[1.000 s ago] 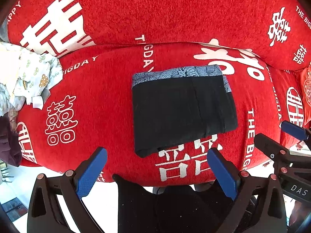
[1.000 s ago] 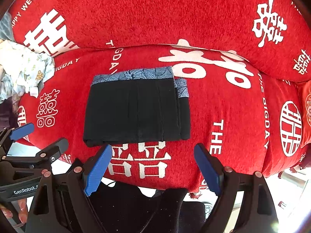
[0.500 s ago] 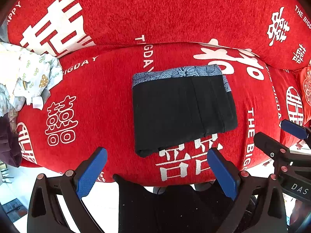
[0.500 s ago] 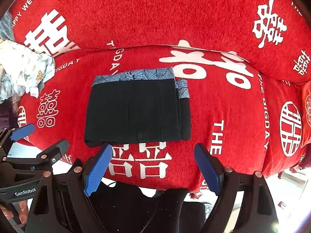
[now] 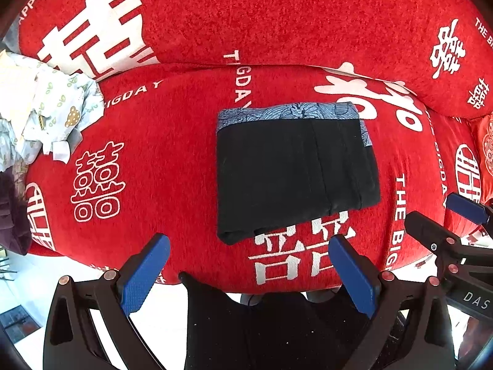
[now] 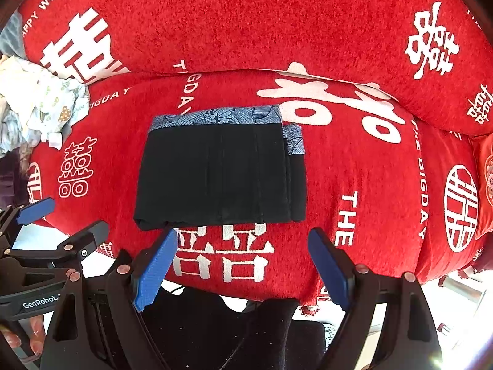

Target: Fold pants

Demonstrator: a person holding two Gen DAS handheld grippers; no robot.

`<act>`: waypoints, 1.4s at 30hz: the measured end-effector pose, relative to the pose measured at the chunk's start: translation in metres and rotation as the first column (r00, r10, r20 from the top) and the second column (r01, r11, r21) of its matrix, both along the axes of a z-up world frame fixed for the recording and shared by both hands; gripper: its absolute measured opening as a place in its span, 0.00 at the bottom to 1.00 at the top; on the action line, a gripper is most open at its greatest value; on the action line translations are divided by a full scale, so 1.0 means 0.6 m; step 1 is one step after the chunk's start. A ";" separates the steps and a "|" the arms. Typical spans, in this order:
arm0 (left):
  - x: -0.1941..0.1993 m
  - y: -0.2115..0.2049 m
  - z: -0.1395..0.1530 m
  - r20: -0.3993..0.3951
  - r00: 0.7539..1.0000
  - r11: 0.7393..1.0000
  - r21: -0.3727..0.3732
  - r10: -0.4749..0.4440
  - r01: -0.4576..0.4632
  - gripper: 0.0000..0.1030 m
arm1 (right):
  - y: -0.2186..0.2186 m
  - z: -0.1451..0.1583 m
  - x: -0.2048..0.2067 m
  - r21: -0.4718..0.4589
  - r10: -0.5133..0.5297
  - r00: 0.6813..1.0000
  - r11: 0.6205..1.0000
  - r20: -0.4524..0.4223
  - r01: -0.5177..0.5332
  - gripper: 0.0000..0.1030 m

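Black pants (image 5: 292, 172) (image 6: 220, 175) with a blue-grey patterned waistband lie folded into a flat rectangle on the red sofa seat (image 5: 160, 141) (image 6: 363, 185). My left gripper (image 5: 248, 268) hangs open above the seat's front edge, short of the pants' near edge, with nothing between its blue pads. My right gripper (image 6: 243, 259) is open too, empty, its left pad just below the pants' near left corner. Each gripper shows at the edge of the other's view: the right gripper (image 5: 443, 225) and the left gripper (image 6: 58, 225).
A pile of pale printed clothes (image 5: 40, 114) (image 6: 34, 104) lies at the seat's left end, with dark fabric (image 5: 12, 212) below it. The red backrest cushion (image 5: 277, 15) rises behind. A red cushion (image 6: 485, 185) sits at the right. Dark clothing of the person (image 6: 215, 333) shows below.
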State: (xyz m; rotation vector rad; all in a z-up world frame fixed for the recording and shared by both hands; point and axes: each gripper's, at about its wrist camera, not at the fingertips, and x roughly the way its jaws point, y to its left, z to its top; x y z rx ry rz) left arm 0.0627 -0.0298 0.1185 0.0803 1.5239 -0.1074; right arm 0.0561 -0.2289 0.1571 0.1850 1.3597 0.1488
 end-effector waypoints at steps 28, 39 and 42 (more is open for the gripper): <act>-0.012 0.028 -0.002 0.068 0.997 0.999 0.020 0.044 -0.046 1.00 | 0.006 -0.017 0.010 -0.021 0.024 0.999 0.999 -0.022 -0.025 0.86; -0.010 0.022 0.003 0.101 0.995 1.000 -0.011 0.028 -0.027 1.00 | 0.007 -0.019 0.012 -0.020 0.033 0.999 0.999 -0.024 -0.033 0.86; -0.009 0.016 0.003 0.097 0.995 1.000 -0.015 0.011 -0.010 1.00 | 0.007 -0.019 0.013 -0.024 0.032 0.999 0.999 -0.025 -0.033 0.86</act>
